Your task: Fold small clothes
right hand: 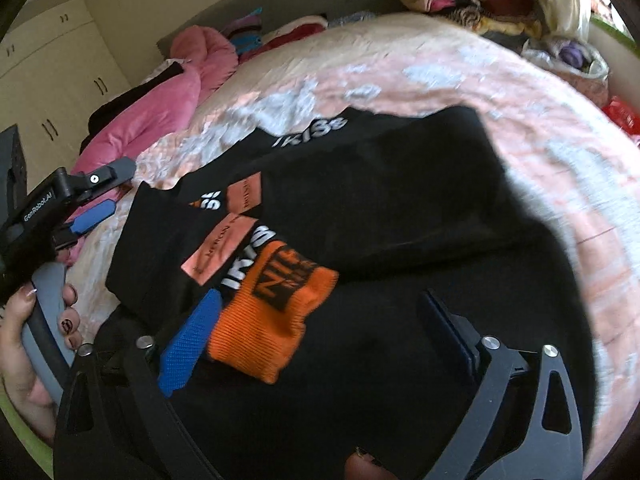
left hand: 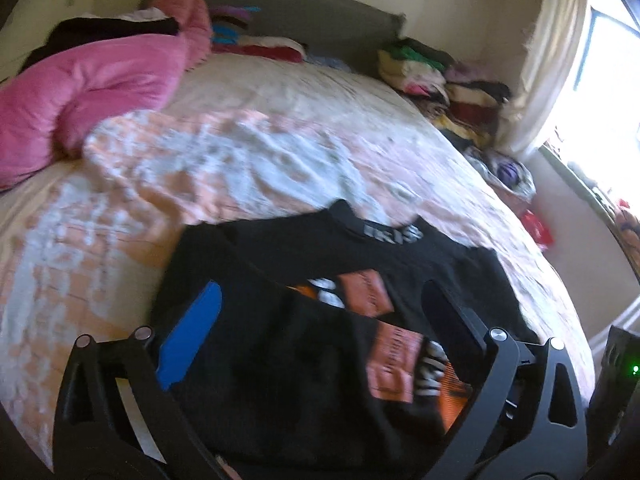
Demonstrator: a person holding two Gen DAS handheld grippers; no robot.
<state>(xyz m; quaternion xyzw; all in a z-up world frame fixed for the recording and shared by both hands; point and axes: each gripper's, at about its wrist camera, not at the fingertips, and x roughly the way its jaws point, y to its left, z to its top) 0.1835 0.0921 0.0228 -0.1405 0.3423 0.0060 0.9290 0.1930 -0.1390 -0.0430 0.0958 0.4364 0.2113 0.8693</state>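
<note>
A: Left wrist view first. What lies under the tongs?

B: One black garment (left hand: pixel 304 320) with orange and white patches, spread on the bed (left hand: pixel 280 128), from centre down to about 6 o'clock. The left gripper (left hand: pixel 316 312) stands wide, its two fingers apart with the cloth beneath them; nothing is pinched. One finger has a blue pad (left hand: pixel 192 336) at 8 o'clock, the other is dark at 4 o'clock.

A: And around it?

B: One pink blanket (left hand: pixel 92 92) bunched at 10 o'clock. Three heaps of folded clothes: one against the headboard (left hand: pixel 256 36) at 12 o'clock, two (left hand: pixel 444 80) side by side at 2 o'clock. One curtain (left hand: pixel 556 52) beside a bright window at 3 o'clock.

A: Now the right wrist view.

B: The same black garment (right hand: pixel 380 208) fills the middle. One orange knitted piece (right hand: pixel 272 316) lies on it at 7 o'clock, just beside the blue pad (right hand: pixel 188 344). The right gripper (right hand: pixel 316 320) is wide too, two fingers apart over the cloth, gripping nothing.

A: Is the other tool in sight?

B: Yes, the left gripper (right hand: pixel 100 200) at 9 o'clock, well apart from the garment's edge, fingers spread, held by one hand (right hand: pixel 24 340) with painted nails at 8 o'clock. One wardrobe (right hand: pixel 48 80) stands at 10 o'clock, the pink blanket (right hand: pixel 168 92) beside it.
</note>
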